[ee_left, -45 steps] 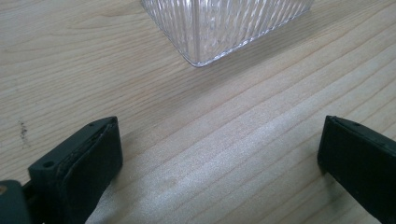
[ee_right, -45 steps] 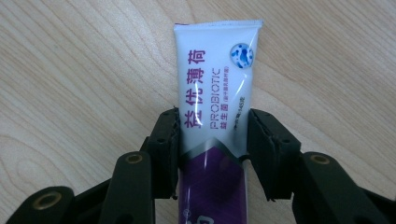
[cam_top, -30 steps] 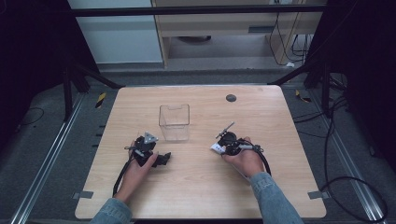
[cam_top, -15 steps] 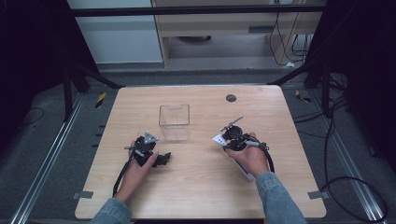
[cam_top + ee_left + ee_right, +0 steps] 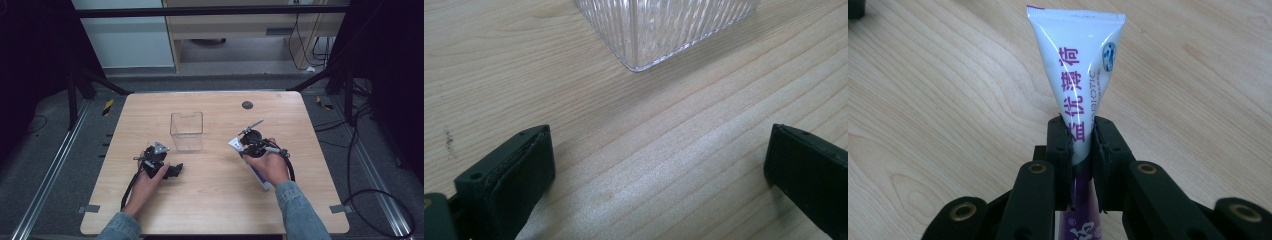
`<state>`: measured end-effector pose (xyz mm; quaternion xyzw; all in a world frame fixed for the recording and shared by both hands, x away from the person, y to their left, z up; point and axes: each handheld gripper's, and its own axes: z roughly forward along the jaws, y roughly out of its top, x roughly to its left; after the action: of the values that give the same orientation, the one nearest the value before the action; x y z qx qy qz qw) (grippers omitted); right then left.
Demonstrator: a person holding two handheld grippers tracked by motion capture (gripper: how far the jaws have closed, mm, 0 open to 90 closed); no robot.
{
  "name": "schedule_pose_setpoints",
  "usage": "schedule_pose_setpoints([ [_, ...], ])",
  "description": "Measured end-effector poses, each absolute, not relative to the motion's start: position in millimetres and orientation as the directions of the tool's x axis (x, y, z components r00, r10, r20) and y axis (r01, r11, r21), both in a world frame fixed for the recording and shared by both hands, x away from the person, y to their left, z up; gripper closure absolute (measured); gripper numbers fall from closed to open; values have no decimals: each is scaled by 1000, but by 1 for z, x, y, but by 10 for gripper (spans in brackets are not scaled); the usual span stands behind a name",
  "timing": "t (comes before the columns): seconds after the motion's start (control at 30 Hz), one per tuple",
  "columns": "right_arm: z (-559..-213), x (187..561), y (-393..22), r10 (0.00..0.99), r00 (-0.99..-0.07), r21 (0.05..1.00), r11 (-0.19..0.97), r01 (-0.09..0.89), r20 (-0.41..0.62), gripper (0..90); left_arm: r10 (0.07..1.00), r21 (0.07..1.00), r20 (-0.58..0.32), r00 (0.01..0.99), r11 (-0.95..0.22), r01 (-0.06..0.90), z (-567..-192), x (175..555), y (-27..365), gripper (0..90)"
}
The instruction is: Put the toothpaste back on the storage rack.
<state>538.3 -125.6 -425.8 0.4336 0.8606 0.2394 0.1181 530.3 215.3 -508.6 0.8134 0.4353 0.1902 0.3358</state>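
Clamping toothpaste tube (image 5: 1079, 90) mid-body | clear box (image 5: 186, 131) well apart

Bright tabletop, dark surround, soft focus

A clear ribbed plastic container (image 5: 186, 131) stands upright at the centre of the light wooden table (image 5: 215, 210). A small dark round disc (image 5: 247, 105) lies near the table's far edge, right of centre.

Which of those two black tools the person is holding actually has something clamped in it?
The right tool: its jaws are pressed shut on a white and purple tube. The left tool stands wide open over bare wood, short of the clear ribbed container.
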Motion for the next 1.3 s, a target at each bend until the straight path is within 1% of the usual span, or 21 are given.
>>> schedule_pose_setpoints([
  [0.17, -419, 537, -131, 811, -585, 549, 481, 684, 18, 797, 836, 712, 17, 549, -396, 580, -509, 530, 215, 0],
  [0.57, -400, 535, -136, 816, -578, 586, 460, 667, 18, 799, 835, 712, 18, 549, -396, 579, -509, 530, 215, 0],
  [1.17, -392, 535, -139, 818, -575, 604, 453, 655, 10, 800, 835, 712, 18, 550, -397, 579, -509, 530, 215, 0],
  [1.3, -388, 534, -140, 817, -576, 622, 446, 643, 10, 800, 835, 712, 18, 550, -396, 580, -509, 530, 215, 0],
])
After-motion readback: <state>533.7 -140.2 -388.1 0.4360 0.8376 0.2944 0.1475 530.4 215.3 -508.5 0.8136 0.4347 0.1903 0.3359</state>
